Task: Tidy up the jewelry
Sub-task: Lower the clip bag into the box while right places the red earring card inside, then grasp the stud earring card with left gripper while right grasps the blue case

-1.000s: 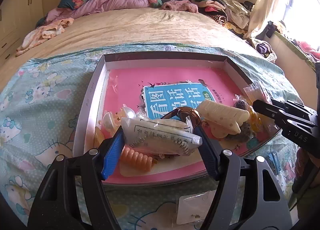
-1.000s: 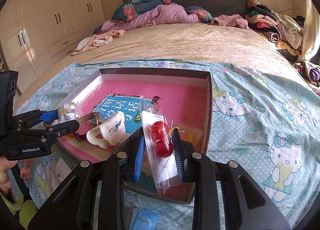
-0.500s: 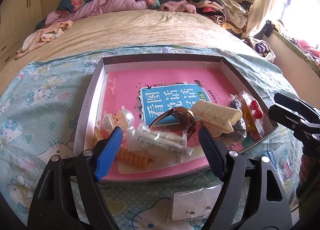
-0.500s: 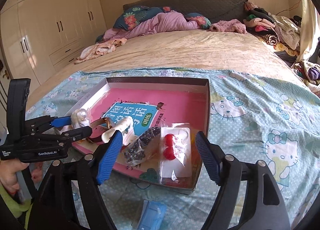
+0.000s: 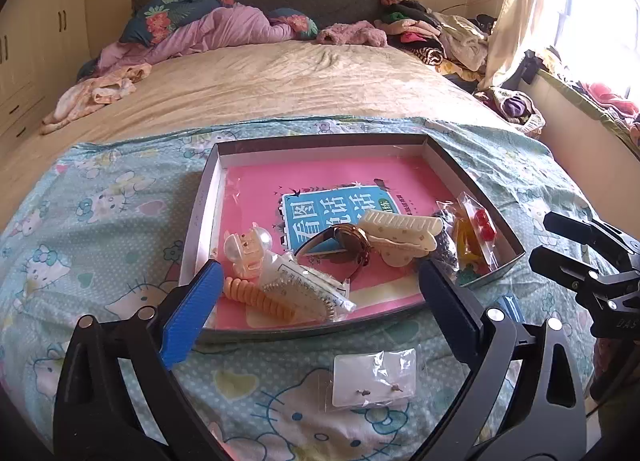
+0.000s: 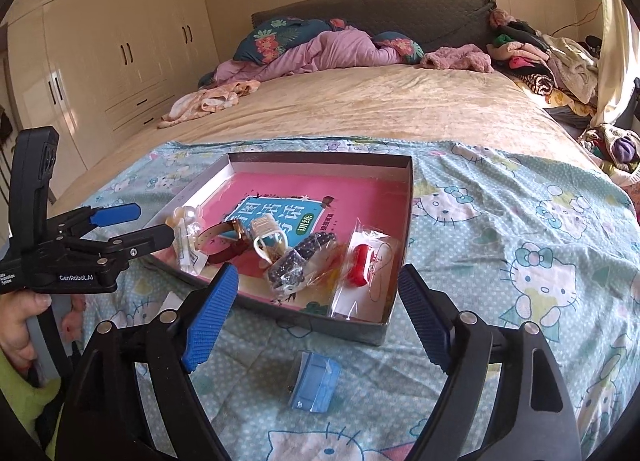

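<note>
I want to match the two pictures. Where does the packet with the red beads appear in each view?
Left wrist view: the packet with the red beads lies at the right end of the tray.
Right wrist view: the same packet lies near the middle, in the tray's near right corner.
Shared landmark: the blue label on the pink tray floor.
</note>
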Tool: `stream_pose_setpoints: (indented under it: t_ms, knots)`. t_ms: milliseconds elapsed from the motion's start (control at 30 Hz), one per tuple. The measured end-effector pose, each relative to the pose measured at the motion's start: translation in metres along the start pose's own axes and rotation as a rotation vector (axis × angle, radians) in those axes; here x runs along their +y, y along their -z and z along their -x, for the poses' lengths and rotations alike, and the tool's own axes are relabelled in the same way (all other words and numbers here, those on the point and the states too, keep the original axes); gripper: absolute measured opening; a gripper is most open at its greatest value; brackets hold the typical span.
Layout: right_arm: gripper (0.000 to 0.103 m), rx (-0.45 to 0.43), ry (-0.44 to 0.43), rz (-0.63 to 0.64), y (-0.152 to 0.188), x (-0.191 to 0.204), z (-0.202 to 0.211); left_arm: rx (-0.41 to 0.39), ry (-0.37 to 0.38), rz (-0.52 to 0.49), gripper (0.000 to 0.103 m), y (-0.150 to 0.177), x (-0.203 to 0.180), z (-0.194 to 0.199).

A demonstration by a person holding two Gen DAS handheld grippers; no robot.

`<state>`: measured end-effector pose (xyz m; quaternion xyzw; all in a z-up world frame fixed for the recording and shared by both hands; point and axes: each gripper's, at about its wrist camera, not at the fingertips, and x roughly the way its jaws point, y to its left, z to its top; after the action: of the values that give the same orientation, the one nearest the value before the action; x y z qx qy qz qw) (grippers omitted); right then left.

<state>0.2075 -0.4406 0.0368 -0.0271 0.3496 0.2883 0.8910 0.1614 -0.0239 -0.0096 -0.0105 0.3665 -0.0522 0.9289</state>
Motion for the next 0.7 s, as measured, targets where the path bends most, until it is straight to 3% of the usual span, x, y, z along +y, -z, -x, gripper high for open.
stream_pose_setpoints:
  t_ms: [267,700]
  knots:
    - [0.081,0.026,-0.003,0.016,0.016,0.011,0.008,0.018,-0.003,-0.011,0.093,0.016,-0.003,0.010]
    - [0.081,0.128,0.002,-0.011,0.047,0.008,-0.004,0.111,0.015,-0.015,0.093,0.055,-0.006,0.005]
